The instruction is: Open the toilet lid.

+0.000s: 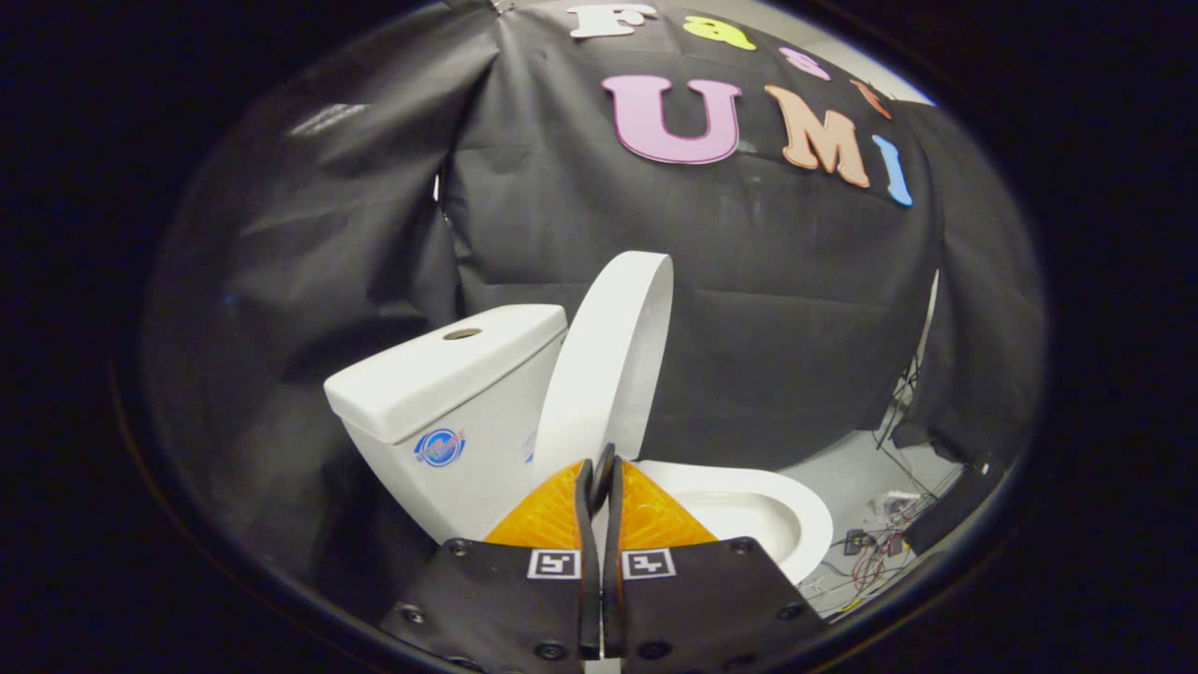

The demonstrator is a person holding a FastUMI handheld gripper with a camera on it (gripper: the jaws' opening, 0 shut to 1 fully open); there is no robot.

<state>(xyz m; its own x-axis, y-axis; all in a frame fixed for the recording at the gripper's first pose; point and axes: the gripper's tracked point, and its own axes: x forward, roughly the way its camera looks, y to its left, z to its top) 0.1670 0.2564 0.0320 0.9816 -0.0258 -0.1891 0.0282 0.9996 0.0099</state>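
Overhead, black cloth wall point(749, 328); jaws together.

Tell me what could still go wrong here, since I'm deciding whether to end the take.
The lid stands raised by the tank, but looks not quite leaned back; it might drop onto the bowl. The tongs sit closed right at its lower edge, so pulling away carelessly could nudge it forward.

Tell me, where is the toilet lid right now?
In the gripper view the lid stands raised beside the tank, above the bowl, just beyond the tips of the closed gripper.
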